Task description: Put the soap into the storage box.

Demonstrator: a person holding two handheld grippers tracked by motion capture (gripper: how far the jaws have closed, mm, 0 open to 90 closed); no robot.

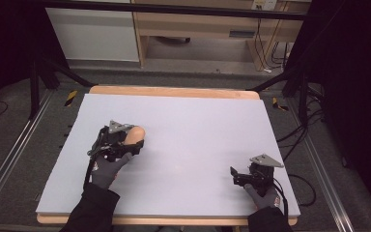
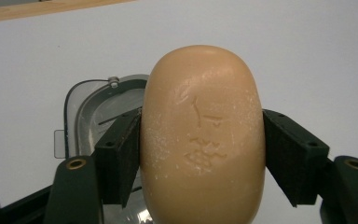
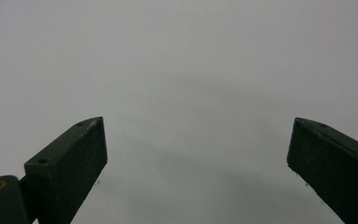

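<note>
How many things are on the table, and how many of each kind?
Soap bar, tan, held between the left gripper jaws: 1
Clear soap dish under it: 1
Grippers, counting the right gripper with its jaws apart: 2
Total: 4

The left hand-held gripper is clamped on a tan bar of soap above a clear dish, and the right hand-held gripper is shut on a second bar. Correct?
Not quite. The right hand-held gripper holds nothing: the right gripper view shows its jaws spread wide over the bare table. The rest stands: the left hand-held gripper is clamped on the tan bar of soap, with the clear dish beneath it.
</note>
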